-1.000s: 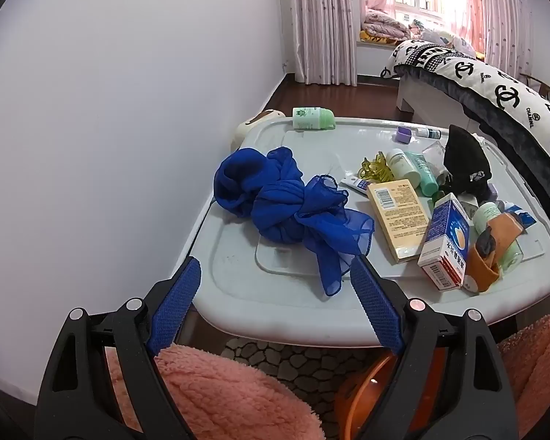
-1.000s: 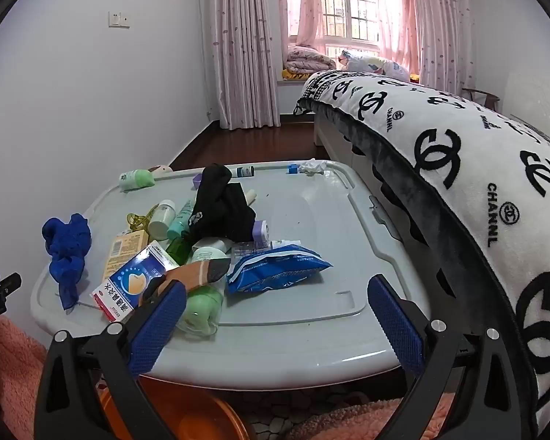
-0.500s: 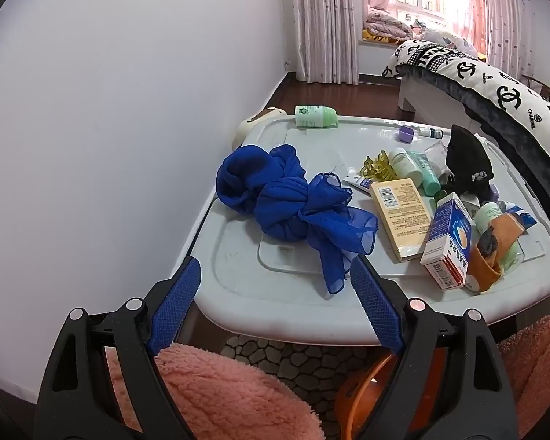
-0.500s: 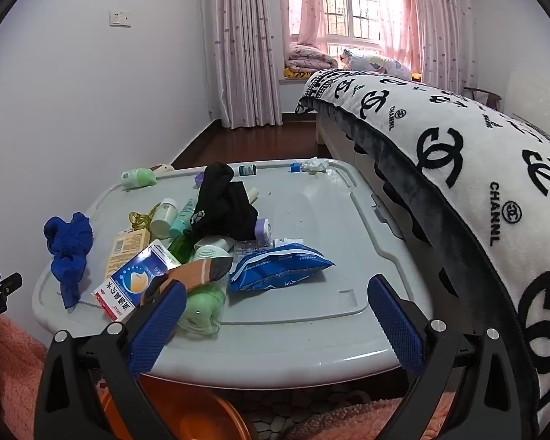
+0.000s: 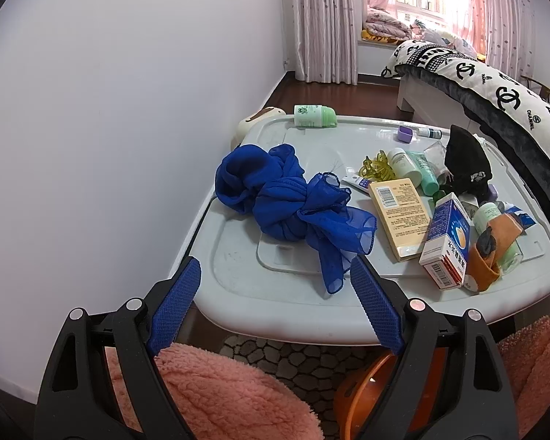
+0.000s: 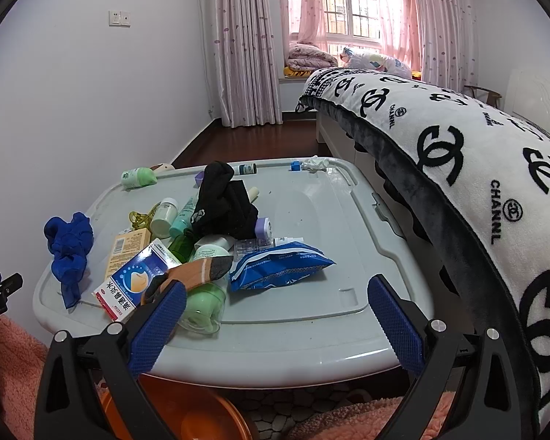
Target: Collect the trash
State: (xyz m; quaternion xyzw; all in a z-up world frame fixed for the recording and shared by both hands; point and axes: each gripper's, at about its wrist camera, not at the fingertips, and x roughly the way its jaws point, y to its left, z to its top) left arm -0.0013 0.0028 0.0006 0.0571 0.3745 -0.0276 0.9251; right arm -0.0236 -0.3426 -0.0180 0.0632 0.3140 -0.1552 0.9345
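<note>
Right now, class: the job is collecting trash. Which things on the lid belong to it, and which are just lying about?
Likely trash: crumpled tissue, blue wrapper.
Lying about: blue scarf, black cloth, medicine box, green bottle.

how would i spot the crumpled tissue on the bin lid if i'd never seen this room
Start at the grey storage bin lid beside the bed. Look to its far edge, toward the window, on the bed side: the crumpled white tissue lies there next to a small blue cube. It is the only white wadded paper, well apart from the bottle pile.
</note>
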